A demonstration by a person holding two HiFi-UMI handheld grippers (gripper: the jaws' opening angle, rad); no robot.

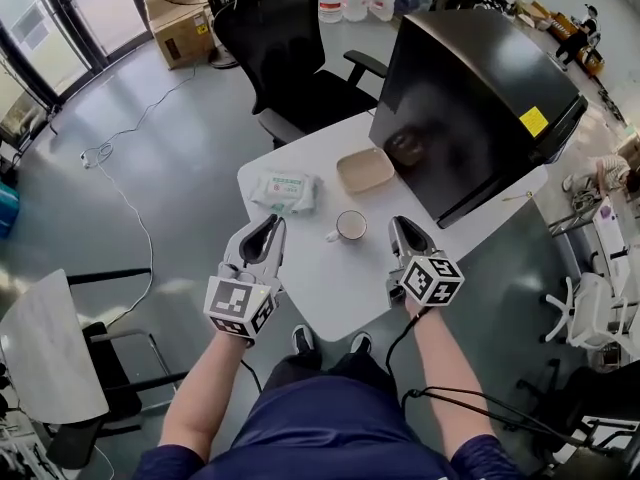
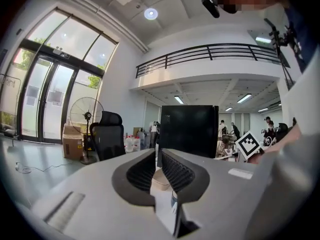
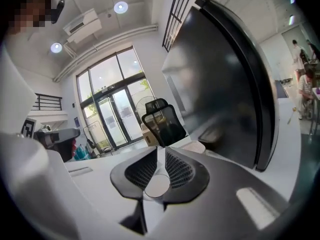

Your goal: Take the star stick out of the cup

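Note:
A white cup [image 1: 351, 225] with a brown rim stands near the middle of the small white table [image 1: 330, 288]. I see no stick standing in it. A small white object [image 1: 331, 236] lies on the table just left of the cup, too small to identify. My left gripper [image 1: 275, 224] hovers left of the cup, its fingertips together and nothing between them. Just right of the cup, my right gripper [image 1: 398, 224] has its jaws slightly apart with nothing gripped. In the right gripper view, white table shows through the narrow gap of the right gripper [image 3: 161, 156].
A beige tray [image 1: 365, 170] and a pack of wet wipes [image 1: 284, 191] lie beyond the cup. A big black box [image 1: 470, 108] fills the table's far right. A black office chair [image 1: 290, 43] stands behind the table. More chairs flank me.

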